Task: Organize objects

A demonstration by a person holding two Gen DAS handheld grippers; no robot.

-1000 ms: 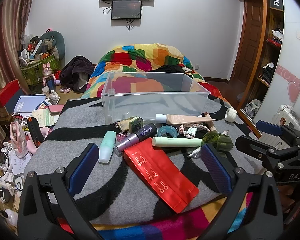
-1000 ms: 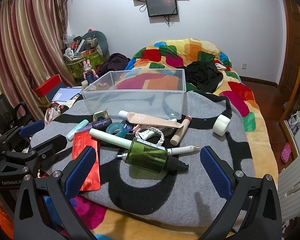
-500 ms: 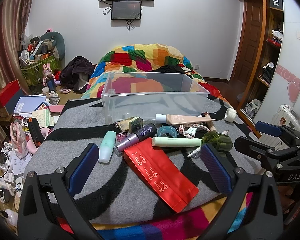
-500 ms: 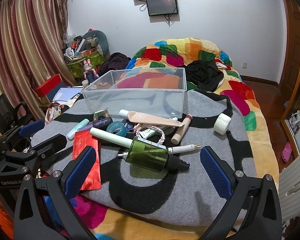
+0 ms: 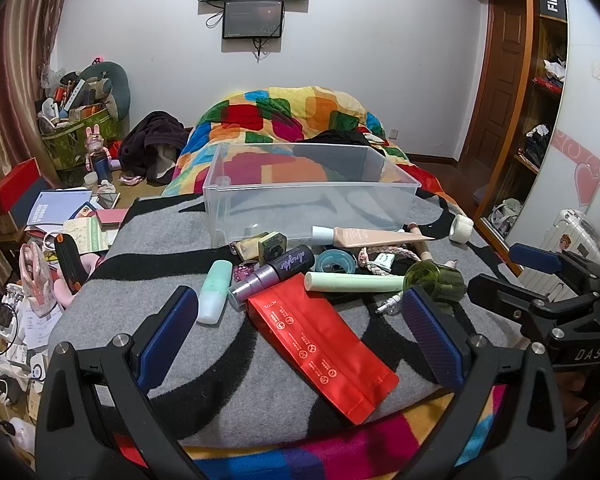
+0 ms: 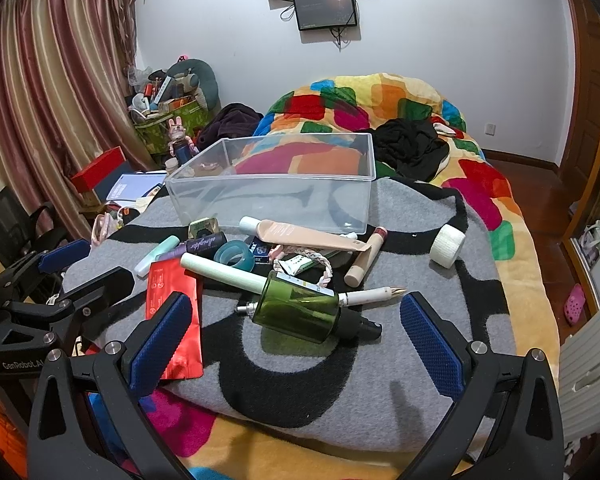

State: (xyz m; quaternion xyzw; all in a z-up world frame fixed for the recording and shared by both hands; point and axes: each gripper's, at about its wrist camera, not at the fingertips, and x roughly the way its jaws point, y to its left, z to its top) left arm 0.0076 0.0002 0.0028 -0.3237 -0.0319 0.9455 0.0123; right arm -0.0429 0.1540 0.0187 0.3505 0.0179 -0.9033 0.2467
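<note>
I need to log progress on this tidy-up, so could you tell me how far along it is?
Nothing looks done: the clear bin has nothing in it. Nothing is in hand; the left gripper and right gripper are both open. Everything is left on the grey blanket: the green bottle, red pouch, beige tube, white roll and the rest.

Even, bright indoor light — sharp focus (soft shadows) — fisheye-bent, dark-vignetted edges.

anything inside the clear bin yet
Nothing shows inside the clear bin; through its walls only the grey blanket pattern under it appears. The front bottom edge is partly covered by the beige tube and small items lying against it.
</note>
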